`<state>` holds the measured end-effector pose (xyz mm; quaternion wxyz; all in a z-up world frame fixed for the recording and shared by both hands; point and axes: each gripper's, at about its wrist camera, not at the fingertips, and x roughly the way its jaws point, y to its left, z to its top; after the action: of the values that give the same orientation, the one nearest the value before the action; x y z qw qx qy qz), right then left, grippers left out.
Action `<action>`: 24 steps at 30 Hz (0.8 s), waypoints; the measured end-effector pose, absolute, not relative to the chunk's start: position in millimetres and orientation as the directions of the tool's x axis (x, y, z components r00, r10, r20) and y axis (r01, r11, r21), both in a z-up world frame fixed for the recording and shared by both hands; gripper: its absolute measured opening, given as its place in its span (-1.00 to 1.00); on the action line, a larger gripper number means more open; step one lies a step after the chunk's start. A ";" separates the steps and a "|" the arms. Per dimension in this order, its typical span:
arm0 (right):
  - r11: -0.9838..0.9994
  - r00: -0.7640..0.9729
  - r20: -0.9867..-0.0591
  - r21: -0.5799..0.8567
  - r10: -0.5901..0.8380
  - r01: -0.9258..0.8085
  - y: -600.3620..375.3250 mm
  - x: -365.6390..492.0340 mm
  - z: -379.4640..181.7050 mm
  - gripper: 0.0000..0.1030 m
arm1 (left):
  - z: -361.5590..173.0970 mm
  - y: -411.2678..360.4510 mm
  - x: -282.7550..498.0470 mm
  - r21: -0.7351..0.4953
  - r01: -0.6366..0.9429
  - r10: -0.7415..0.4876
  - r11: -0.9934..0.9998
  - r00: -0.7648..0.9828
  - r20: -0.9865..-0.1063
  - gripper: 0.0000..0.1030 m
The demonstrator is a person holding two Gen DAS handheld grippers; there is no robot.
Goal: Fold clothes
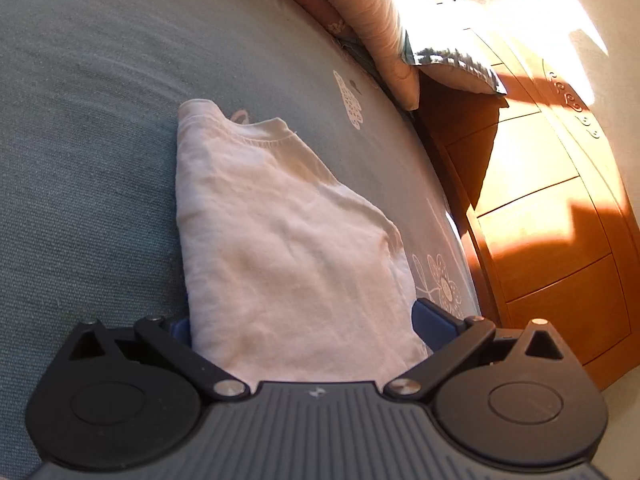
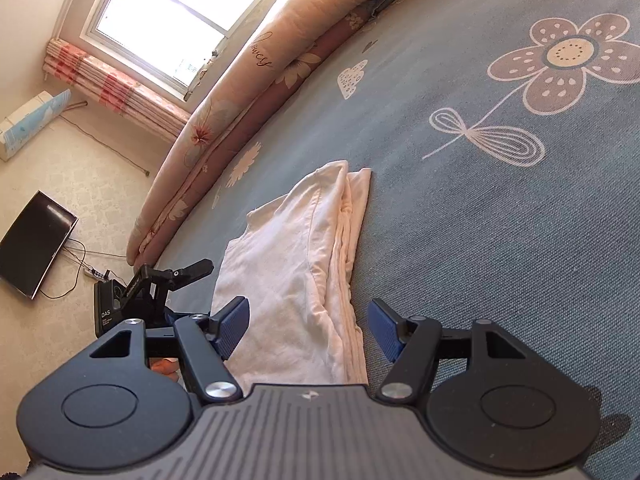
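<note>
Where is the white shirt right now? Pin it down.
The white shirt lies folded on the blue bedsheet, in both views between each gripper's open fingers, near the bed edge.

I see a blue-grey bedsheet (image 2: 500, 240) printed with pale flowers, covering the bed; a rolled peach floral quilt (image 2: 256, 68) lies along its far edge; beyond it a bright window (image 2: 180, 12) with a pink checked curtain (image 2: 116, 88) gathered beside it; the pale floor (image 2: 80, 184) holds a dark monitor (image 2: 34, 248) lying flat, with cables; from the left camera, an orange wooden cabinet (image 1: 552, 216) stands in hard sunlight.
</note>
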<state>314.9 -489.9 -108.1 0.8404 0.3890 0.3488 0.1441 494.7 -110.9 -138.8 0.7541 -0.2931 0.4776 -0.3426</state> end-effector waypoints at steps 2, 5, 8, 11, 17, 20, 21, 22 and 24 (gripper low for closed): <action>0.643 0.712 -0.467 0.765 0.524 0.028 -490.2 318.0 -111.5 0.38 | -141.5 -101.6 482.0 -0.792 0.247 -0.823 0.559 0.287 -0.491 0.96; 0.599 0.721 -0.445 0.799 0.531 0.052 -495.3 327.4 -121.8 0.45 | -143.4 -98.4 480.3 -0.794 0.242 -0.823 0.558 0.287 -0.491 0.89; 0.560 0.729 -0.435 0.824 0.528 0.086 -500.0 338.7 -132.6 0.45 | -142.8 -105.1 491.5 -0.788 0.206 -0.807 0.580 0.278 -0.521 0.88; 0.547 0.720 -0.433 0.832 0.542 0.088 -498.6 349.3 -136.2 0.45 | -140.2 -114.3 499.0 -0.763 0.198 -0.783 0.615 0.267 -0.561 0.87; 0.590 0.668 -0.499 0.800 0.552 0.109 -485.4 392.1 -133.9 0.45 | -141.1 -102.0 512.1 -0.710 0.185 -0.731 0.679 0.254 -0.633 -0.05; 0.618 0.651 -0.525 0.779 0.548 0.108 -479.0 416.3 -131.0 0.46 | -152.3 -86.3 525.2 -0.760 0.154 -0.771 0.632 0.224 -0.596 -0.26; 0.622 0.650 -0.526 0.776 0.549 0.102 -476.9 420.0 -130.9 0.47 | -154.9 -83.7 526.6 -0.773 0.144 -0.781 0.618 0.223 -0.583 -0.26; 0.625 0.650 -0.525 0.774 0.550 0.096 -474.9 421.6 -130.9 0.49 | -155.6 -82.5 524.8 -0.776 0.145 -0.785 0.613 0.225 -0.578 -0.27; 0.632 0.648 -0.523 0.771 0.553 0.083 -470.8 424.7 -131.1 0.53 | -156.1 -81.2 521.9 -0.783 0.155 -0.794 0.602 0.221 -0.566 -0.26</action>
<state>424.7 -470.8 -131.1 0.8130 0.4040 0.3937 0.1447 521.9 -81.2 -156.1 0.7209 -0.3012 0.5303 -0.3293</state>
